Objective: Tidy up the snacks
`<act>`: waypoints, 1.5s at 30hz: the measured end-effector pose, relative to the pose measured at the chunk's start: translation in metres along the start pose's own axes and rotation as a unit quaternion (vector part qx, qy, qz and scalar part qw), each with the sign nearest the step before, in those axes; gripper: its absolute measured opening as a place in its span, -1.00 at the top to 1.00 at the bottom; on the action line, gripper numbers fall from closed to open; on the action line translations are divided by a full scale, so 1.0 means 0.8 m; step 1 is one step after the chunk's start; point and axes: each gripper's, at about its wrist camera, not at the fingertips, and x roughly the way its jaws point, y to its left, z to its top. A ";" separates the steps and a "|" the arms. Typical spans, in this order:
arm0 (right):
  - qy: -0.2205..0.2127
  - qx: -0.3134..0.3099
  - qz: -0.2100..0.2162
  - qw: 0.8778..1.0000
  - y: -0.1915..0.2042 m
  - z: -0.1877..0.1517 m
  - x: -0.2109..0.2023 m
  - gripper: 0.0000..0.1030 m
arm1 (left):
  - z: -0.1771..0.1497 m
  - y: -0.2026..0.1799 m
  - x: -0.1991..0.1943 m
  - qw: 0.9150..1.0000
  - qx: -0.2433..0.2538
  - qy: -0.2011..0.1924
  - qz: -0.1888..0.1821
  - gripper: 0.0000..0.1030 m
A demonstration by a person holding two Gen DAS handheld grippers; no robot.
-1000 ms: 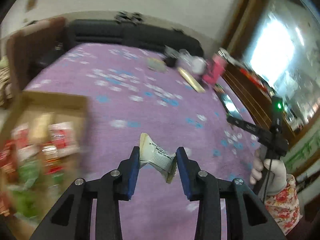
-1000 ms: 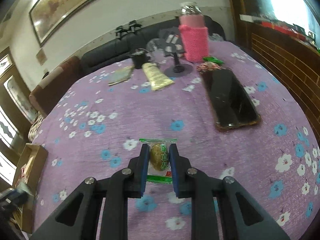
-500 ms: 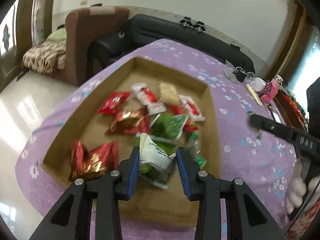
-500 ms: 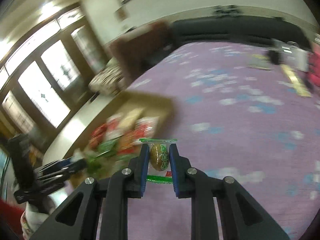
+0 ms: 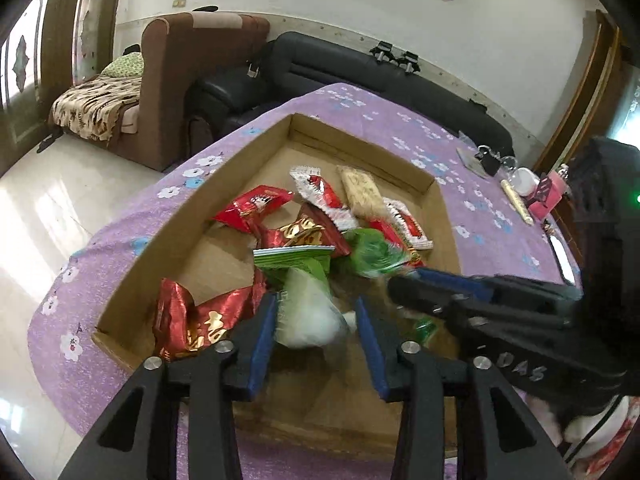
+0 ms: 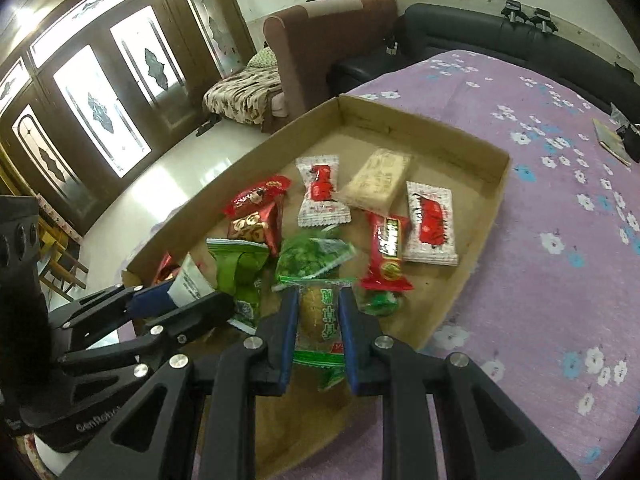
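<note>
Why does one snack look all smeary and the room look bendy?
Left wrist view: the white packet between the left gripper fingers is motion-blurred, and so is the green snack behind it. Right wrist view: the green packet in the right gripper is sharp. Both views: the fisheye lens curves the walls; window light glares off the floor.

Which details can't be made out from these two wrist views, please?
- Left wrist view: the white packet between the left gripper fingers is motion-blurred; grip contact unclear.
- Left wrist view: the right gripper hides the box corner beneath it; its own jaws are blurred.
- Right wrist view: the green packet has its lower end covered by the fingers.
- Right wrist view: the notebook is cut off by the frame edge.
</note>
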 end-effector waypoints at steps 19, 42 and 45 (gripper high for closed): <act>-0.084 -0.020 -0.010 0.996 0.022 -0.035 -0.069 0.26 | 0.012 -0.019 -0.076 0.976 0.035 -0.128 0.172 -0.99; -0.123 0.038 -0.112 0.985 -0.007 -0.085 -0.081 -0.09 | 0.007 -0.019 -0.061 0.977 0.033 -0.084 0.193 -0.99; -0.129 0.029 -0.116 0.984 -0.001 -0.087 -0.084 -0.16 | 0.007 -0.020 -0.061 0.976 0.033 -0.084 0.197 -0.99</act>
